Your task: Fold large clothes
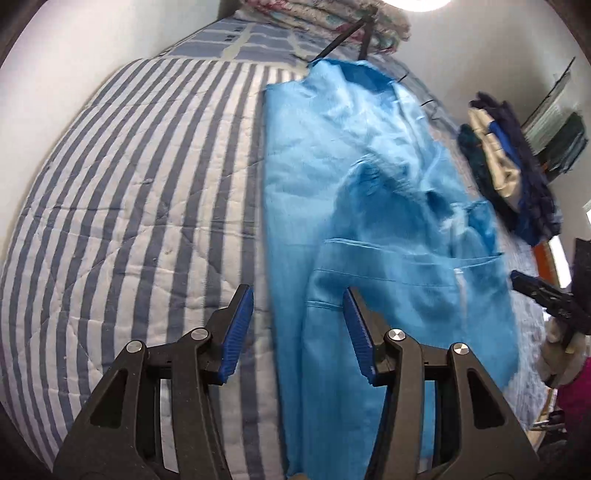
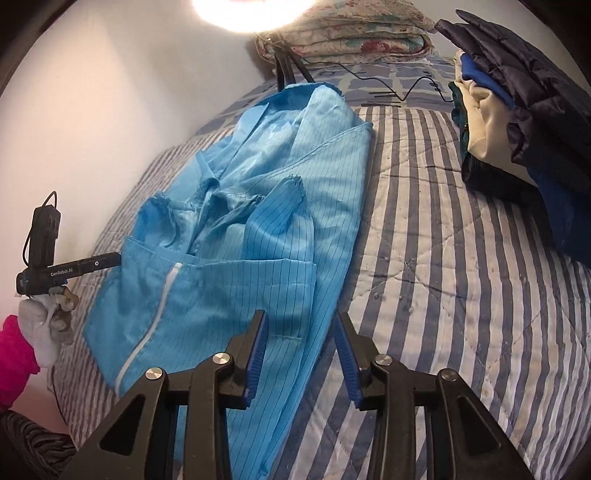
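Both my hands tilt steeply down toward the bed (image 1: 122, 206), tongs leading. My left tongs (image 1: 297, 328) stand about half open with nothing clamped; the left edge of the blue coat (image 1: 354, 184) runs up between the pads, cloth under the right pad, striped quilt under the left. I cannot tell whether the pads touch the fabric. My right tongs (image 2: 299, 354) are parted somewhat narrower, also gripping nothing; the coat's folded right edge passes between the pads, and the right pad sits over bare quilt.

In the right wrist view my left hand (image 2: 44, 328) shows in a pale glove with a pink sleeve (image 2: 14, 358), holding its tool at the coat's wall-side edge.

The coat lies lengthwise along the bed, collar toward the head end, hem toward me. It is partly folded: sleeves tucked inward over the chest, white zipper (image 2: 147, 325) showing near the hem, pocket seams across the lower front.

Edges and room: a white wall runs along one side of the bed, close to the coat. On the other side there is a wide stretch of open striped quilt. A stack of folded clothes (image 2: 524, 122) sits toward the far corner, a floral folded quilt (image 2: 351, 33) at the head end, a black cable (image 2: 406, 88) in front of it.
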`<action>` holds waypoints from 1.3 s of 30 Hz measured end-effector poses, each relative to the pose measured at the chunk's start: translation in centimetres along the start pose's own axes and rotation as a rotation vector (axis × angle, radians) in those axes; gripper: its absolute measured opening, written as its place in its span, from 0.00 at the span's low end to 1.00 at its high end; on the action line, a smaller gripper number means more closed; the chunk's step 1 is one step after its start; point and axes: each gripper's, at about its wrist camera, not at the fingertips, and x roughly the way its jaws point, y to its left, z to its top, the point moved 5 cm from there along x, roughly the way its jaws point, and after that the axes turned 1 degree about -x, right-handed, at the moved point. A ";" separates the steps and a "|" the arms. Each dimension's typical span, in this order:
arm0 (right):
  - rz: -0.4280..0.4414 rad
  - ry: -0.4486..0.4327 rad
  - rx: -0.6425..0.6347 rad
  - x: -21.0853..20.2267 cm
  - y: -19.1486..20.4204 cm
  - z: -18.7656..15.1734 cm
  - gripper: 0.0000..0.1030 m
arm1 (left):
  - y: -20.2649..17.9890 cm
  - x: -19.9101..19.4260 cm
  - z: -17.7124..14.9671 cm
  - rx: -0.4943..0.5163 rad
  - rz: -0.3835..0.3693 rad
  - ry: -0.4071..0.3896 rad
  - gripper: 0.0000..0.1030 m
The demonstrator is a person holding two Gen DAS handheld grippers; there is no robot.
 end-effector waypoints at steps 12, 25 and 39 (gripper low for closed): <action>-0.060 -0.099 -0.121 -4.6 1.8 -1.8 0.32 | -1.5 -4.6 -2.5 0.084 -0.055 -0.066 0.50; -0.020 0.069 -0.248 -0.8 6.4 -8.5 0.31 | -2.0 -2.2 -8.0 0.188 0.015 0.011 0.50; 0.031 -0.035 -0.191 -5.3 4.4 -1.1 0.42 | -1.8 -6.2 0.7 0.129 -0.090 -0.052 0.51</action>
